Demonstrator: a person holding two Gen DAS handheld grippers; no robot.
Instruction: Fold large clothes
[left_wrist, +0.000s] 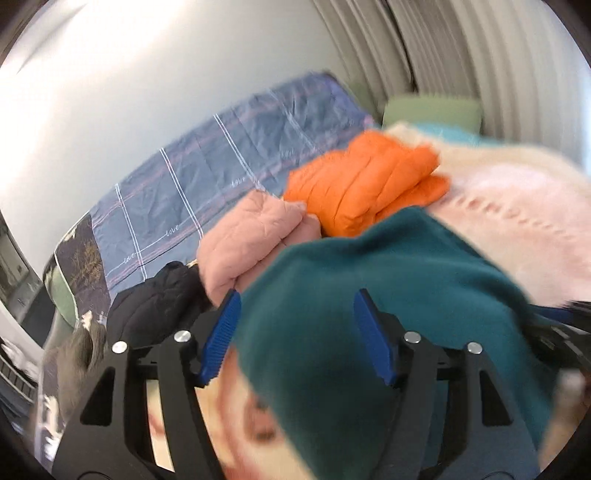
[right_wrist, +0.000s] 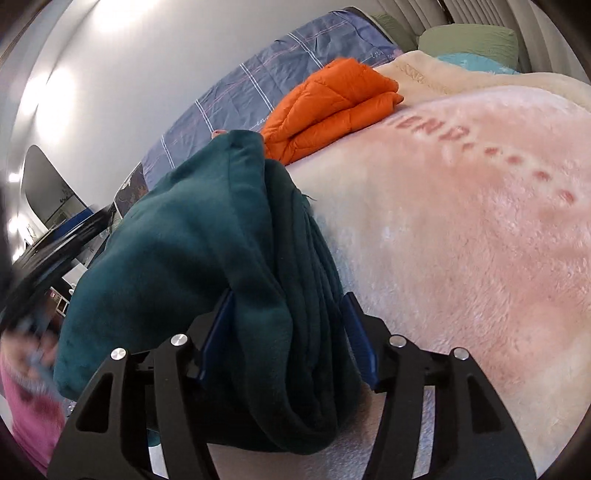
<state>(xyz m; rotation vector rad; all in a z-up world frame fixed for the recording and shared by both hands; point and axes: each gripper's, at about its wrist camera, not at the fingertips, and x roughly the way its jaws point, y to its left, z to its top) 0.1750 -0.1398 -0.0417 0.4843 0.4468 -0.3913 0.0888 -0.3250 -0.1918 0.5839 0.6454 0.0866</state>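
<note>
Teal fleece garment (right_wrist: 192, 258) sits folded, centre-left of our right view, on the pink blanket (right_wrist: 461, 221). We see our right gripper (right_wrist: 288, 332) straddling its folds; left gripper (left_wrist: 295, 332) gapes open over it.

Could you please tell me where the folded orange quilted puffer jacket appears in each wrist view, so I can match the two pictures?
Left wrist view: the folded orange quilted puffer jacket lies right of centre, above the teal fleece garment.
Right wrist view: the jacket lies upper centre, above and right of the teal fleece.
Shared landmark: the blue checked bed sheet runs behind the jacket in both.
</note>
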